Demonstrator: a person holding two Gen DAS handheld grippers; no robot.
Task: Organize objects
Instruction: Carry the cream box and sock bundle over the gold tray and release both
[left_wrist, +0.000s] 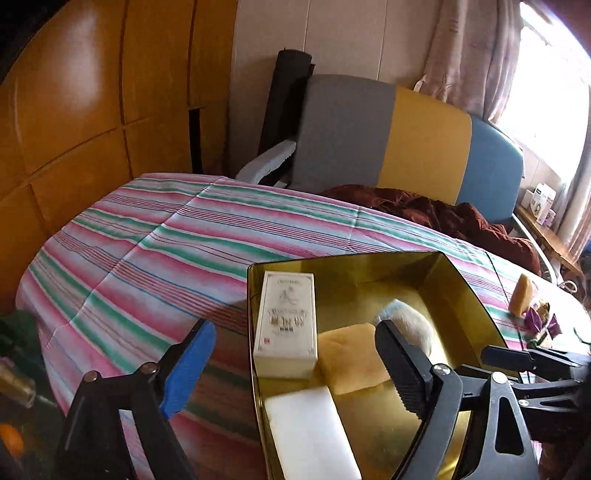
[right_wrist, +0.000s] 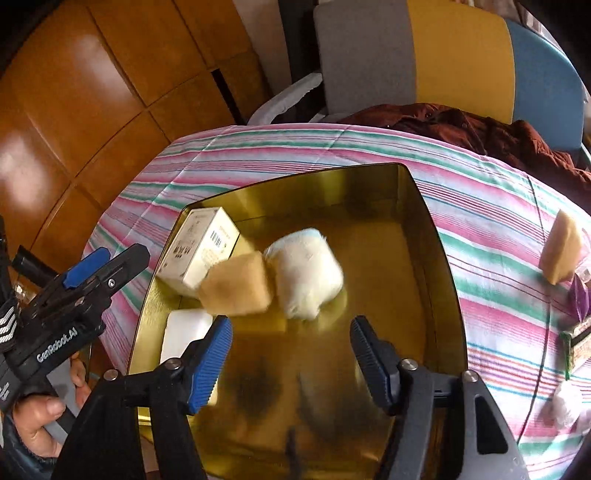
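A gold metal tray (right_wrist: 436, 258) (left_wrist: 469, 291) sits on the striped cloth. In it lie a white printed box (right_wrist: 199, 251) (left_wrist: 286, 325), a tan sponge (right_wrist: 236, 284) (left_wrist: 351, 358), a white foam block (right_wrist: 184, 332) (left_wrist: 310, 432) and a blurred white fluffy roll (right_wrist: 306, 273) (left_wrist: 410, 325). My right gripper (right_wrist: 291, 365) is open and empty just above the tray's near part. My left gripper (left_wrist: 295, 369) is open over the tray's left wall, and it also shows at the left of the right wrist view (right_wrist: 107, 262).
Another tan sponge (right_wrist: 561, 251) (left_wrist: 522, 295), a purple wrapped item (right_wrist: 580, 295) (left_wrist: 539, 321), a small patterned box (right_wrist: 580, 343) and a white wad (right_wrist: 565, 402) lie right of the tray. A dark red garment (left_wrist: 443, 218) and a striped chair back (left_wrist: 406, 140) stand behind.
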